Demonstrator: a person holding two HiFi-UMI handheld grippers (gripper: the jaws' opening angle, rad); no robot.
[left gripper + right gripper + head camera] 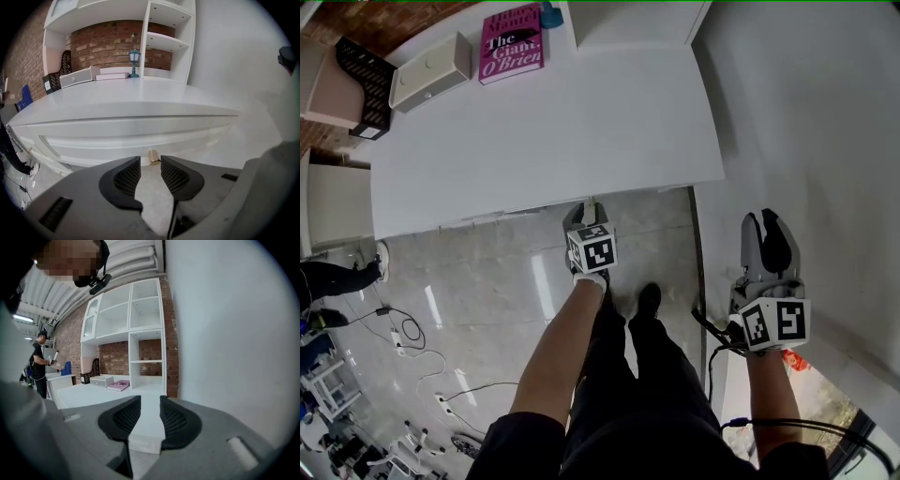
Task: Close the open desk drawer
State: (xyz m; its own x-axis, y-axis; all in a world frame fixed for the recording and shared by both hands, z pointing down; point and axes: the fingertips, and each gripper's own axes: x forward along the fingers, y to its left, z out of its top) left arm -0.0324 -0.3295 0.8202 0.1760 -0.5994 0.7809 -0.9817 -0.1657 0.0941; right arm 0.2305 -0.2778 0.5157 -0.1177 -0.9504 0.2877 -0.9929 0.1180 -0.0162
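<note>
The white desk [544,141] fills the upper head view. Its drawer front [131,136] is a long white panel under the desk top, seen close in the left gripper view, with a small brass knob [153,156] at its lower edge. My left gripper [592,208] is at the desk's front edge. Its jaws [150,161] stand apart, and the knob sits just beyond the tips, not pressed by the pads. My right gripper [769,225] hangs off to the right beside the wall, away from the desk, open [149,401] with nothing between its fingers.
A pink book [512,44], a white box [429,71] and a black file holder [366,86] lie at the desk's back, with a small blue lantern [135,62] by the shelves. A white wall [806,112] runs along the right. Cables [403,328] trail on the floor at left. Another person [40,362] stands far off.
</note>
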